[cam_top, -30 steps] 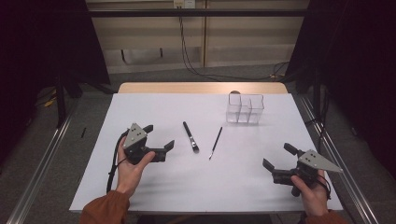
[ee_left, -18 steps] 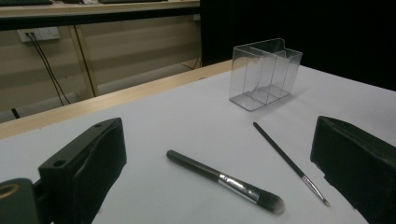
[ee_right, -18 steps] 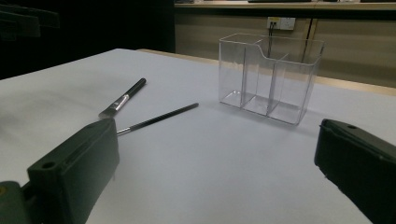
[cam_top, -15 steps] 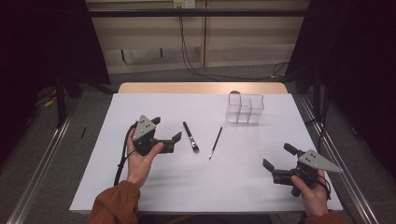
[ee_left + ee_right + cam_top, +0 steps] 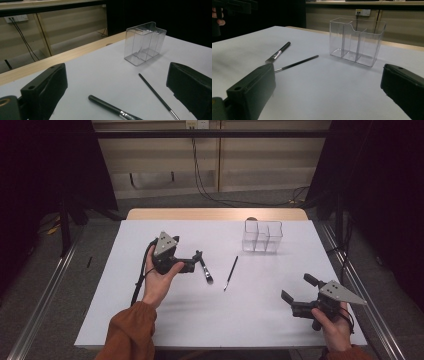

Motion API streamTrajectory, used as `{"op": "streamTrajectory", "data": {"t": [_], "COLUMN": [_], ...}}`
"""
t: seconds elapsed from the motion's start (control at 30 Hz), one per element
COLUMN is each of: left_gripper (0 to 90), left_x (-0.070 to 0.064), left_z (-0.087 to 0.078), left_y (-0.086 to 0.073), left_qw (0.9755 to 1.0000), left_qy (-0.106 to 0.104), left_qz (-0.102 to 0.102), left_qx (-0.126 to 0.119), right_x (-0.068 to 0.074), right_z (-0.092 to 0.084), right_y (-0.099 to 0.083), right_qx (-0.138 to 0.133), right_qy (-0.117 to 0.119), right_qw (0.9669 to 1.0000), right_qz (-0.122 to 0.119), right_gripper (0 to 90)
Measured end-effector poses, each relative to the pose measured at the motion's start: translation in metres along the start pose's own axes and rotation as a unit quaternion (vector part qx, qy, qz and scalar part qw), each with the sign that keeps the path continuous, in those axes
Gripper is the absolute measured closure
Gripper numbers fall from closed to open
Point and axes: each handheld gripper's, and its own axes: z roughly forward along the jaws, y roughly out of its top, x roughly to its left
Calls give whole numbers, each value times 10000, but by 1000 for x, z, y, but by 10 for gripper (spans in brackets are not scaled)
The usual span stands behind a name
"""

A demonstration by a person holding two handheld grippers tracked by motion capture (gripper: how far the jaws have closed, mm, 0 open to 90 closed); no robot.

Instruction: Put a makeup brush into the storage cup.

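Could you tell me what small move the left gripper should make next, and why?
Probably lower the left gripper and shut it on the thick brush: its jaws stand open, with the handle lying on the table between them in the left gripper view, not yet gripped.

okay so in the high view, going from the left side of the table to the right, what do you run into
Left gripper → thick brush → thin brush → clear organizer → right gripper.
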Motion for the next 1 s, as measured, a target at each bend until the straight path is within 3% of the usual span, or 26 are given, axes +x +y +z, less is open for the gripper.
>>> {"op": "streamTrajectory", "data": {"t": [0.1, 0.2, 0.5, 0.57, 0.67, 0.73, 0.87, 1.0], "left_gripper": [31, 30, 50, 49, 48, 40, 38, 57], "left_x": [2, 5, 10, 10, 10, 12, 14, 18], "left_z": [4, 14, 25, 27, 30, 30, 32, 34], "left_y": [1, 2, 9, 10, 10, 9, 11, 14], "left_qw": [10000, 9999, 9997, 9996, 9993, 9983, 9967, 9951], "left_qy": [59, 95, 126, 148, 105, 256, 251, 222], "left_qz": [-62, -25, -127, -39, -125, -225, -143, -240], "left_qx": [-46, 117, 167, 252, 349, 473, 763, 930], "right_x": [0, 0, 0, 0, 0, 0, 0, 0], "right_z": [0, 0, 0, 0, 0, 0, 1, 1], "right_y": [0, 0, 0, 0, 0, 0, 0, -1], "right_qx": [-1, 10, 26, 31, 32, 37, 46, 59], "right_qy": [6, 19, 60, 67, 70, 73, 44, 61], "right_qw": [10000, 10000, 10000, 10000, 10000, 10000, 10000, 10000], "right_qz": [3, -1, -14, -9, -19, -17, -17, -12], "right_gripper": [0, 0, 0, 0, 0, 0, 0, 0]}}
